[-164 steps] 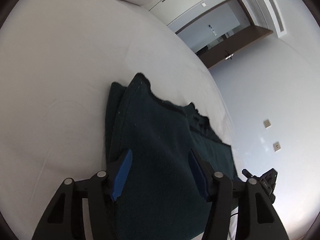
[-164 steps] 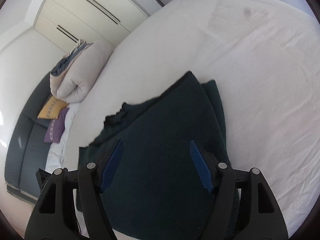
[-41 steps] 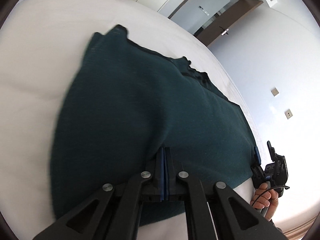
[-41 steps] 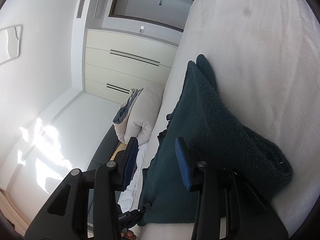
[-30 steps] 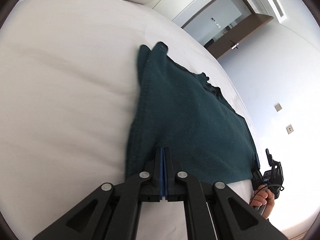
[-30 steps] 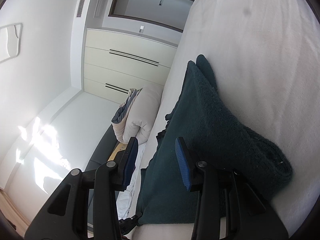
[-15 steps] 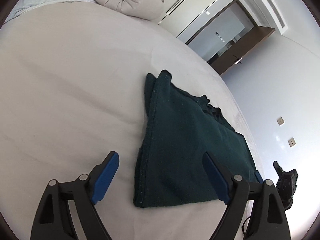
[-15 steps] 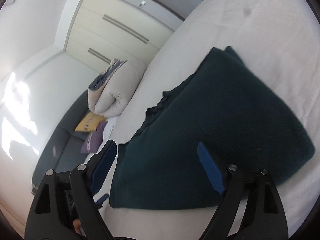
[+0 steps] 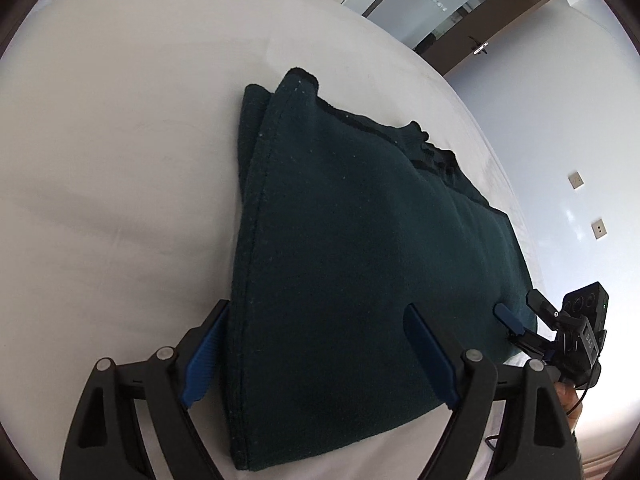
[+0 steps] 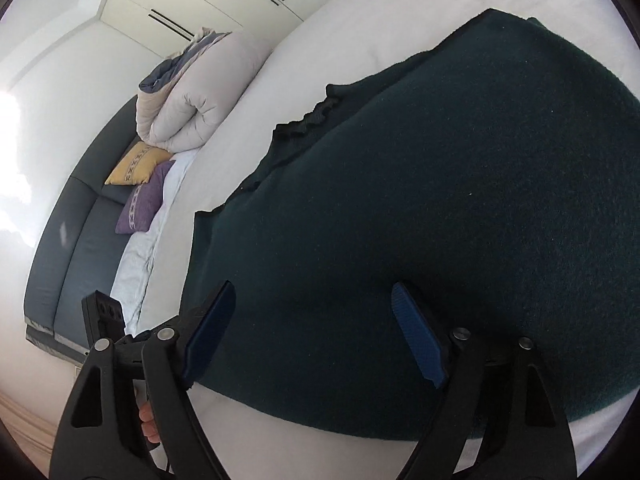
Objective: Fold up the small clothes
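A dark green knitted garment [image 9: 360, 248] lies folded flat on the white bed [image 9: 120, 140]; it also fills the right wrist view [image 10: 440, 200]. My left gripper [image 9: 316, 344] is open and empty, its blue pads straddling the garment's near left edge just above it. My right gripper [image 10: 312, 332] is open and empty over the garment's near edge. The right gripper also shows in the left wrist view [image 9: 560, 332] at the garment's right corner. The left gripper shows in the right wrist view [image 10: 104, 316] at the lower left.
A rolled beige duvet [image 10: 192, 96] lies at the bed's far end. A dark sofa [image 10: 76, 248] with a yellow cushion [image 10: 138, 162] and a purple cushion [image 10: 146, 200] stands beside the bed. A doorway [image 9: 452, 12] and wall [image 9: 580, 120] are beyond.
Both grippers opened and let go of the garment, which now lies folded flat. Since half a second ago both have moved in closer and lower over its near edge.
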Available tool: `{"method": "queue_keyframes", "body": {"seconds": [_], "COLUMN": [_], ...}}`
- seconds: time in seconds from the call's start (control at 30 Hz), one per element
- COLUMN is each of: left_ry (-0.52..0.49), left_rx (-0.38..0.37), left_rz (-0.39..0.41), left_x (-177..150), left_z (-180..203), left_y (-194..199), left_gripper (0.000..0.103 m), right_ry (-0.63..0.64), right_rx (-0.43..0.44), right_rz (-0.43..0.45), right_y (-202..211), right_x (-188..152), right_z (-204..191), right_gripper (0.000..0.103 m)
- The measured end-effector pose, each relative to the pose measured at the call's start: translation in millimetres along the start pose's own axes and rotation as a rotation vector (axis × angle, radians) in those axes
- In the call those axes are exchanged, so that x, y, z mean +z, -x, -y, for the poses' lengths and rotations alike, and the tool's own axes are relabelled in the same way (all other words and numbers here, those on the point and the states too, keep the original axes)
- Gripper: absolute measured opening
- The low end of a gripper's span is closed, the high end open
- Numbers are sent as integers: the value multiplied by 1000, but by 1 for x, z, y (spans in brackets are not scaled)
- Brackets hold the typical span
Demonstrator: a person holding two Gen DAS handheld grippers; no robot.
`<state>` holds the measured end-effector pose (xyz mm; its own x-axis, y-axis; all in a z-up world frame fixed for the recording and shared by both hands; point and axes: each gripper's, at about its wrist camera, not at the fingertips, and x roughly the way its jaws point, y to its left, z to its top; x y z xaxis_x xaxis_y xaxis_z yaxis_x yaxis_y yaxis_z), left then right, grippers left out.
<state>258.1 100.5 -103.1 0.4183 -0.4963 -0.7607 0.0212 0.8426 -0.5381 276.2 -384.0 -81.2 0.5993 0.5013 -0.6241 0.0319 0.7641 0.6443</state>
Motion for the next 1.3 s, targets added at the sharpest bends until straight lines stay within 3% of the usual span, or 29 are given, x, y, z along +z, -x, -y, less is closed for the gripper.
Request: {"method": "queue_keyframes", "body": {"seconds": [0.13,0.2,0.27,0.33,0.37,0.53,0.73,1.03,1.1,1.3], "left_ry": [59,91,134,190,209,233,199,-60,-127,-204], "left_rx": [-25,-33,-61,-131,-152,-189,-197,-168,-160,-244], "left_rz": [-41,-57,-78,-108,-111,-77,-31,-8,-18,-77], "left_x": [8,9,10,10,9,5,11,30,29,11], "left_z": [-5,-10,-17,-25,-27,-29,-11,105,136,201], "left_y": [-2,-2,-3,-8,-8,-1,14,7,-7,-75], "left_gripper": [70,59,35,19,17,14,13,13,13,16], "right_ry": [-23,-20,-30,-31,-25,-16,-121,-228,-274,-360], "right_rx": [97,104,130,142,150,168,206,408,471,515], "right_rz": [32,19,-8,-36,-52,-158,-200,-189,-176,-137], "right_y": [13,11,5,-5,-10,-47,-83,-59,-49,-19], "right_x": [2,7,12,19,21,31,39,61,69,96], "right_z": [-13,-23,-32,-45,-52,-78,-58,-26,-13,35], "right_gripper": [81,81,81,81,81,81,81,81,81,81]}}
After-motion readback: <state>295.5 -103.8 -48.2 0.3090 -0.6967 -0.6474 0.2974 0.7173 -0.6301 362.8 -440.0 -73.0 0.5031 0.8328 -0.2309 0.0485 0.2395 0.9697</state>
